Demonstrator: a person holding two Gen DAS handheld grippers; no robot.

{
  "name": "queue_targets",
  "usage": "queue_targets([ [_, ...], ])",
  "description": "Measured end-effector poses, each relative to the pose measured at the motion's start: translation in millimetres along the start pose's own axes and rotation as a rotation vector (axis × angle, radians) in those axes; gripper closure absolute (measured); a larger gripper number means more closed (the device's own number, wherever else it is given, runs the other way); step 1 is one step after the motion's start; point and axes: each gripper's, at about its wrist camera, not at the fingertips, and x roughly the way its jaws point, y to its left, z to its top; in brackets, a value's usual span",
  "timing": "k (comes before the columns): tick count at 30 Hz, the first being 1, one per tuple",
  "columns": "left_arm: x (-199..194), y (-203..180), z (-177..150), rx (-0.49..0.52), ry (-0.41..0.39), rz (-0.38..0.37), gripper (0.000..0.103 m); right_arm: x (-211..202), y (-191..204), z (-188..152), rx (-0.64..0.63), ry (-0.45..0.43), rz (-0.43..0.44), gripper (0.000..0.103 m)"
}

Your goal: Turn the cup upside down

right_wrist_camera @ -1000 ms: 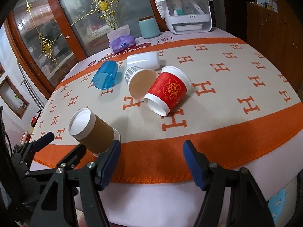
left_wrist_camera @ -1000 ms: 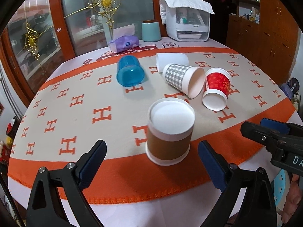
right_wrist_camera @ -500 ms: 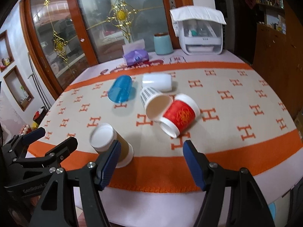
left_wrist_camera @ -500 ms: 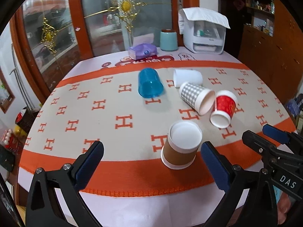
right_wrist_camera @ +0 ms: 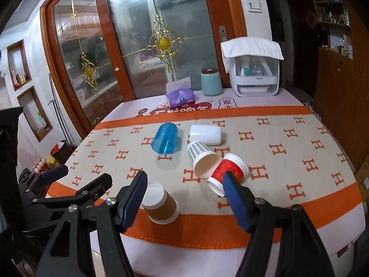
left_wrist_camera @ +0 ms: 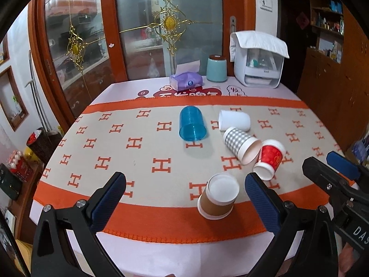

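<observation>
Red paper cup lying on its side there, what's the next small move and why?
Probably ease the right gripper forward around the red cup. Its fingers are open and empty, the cup lies on its side just ahead, and the brown cup already stands inverted.

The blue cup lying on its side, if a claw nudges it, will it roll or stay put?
The blue cup lies on its side on the cloth, so a sideways nudge would likely roll it. It widens toward its mouth, so it would probably curve rather than run straight. It looks like thin clear plastic, likely light and a bit slippery, though the woven cloth may slow it.
</observation>
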Motion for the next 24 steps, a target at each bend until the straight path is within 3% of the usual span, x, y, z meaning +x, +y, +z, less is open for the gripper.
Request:
queue_targets([
  [24, 2.4, 1.5, 5.5, -0.054, 0.033, 0.003, 0.001, 3.0, 1.4, 3.4, 0.006, 0.001, 0.013, 0.035],
])
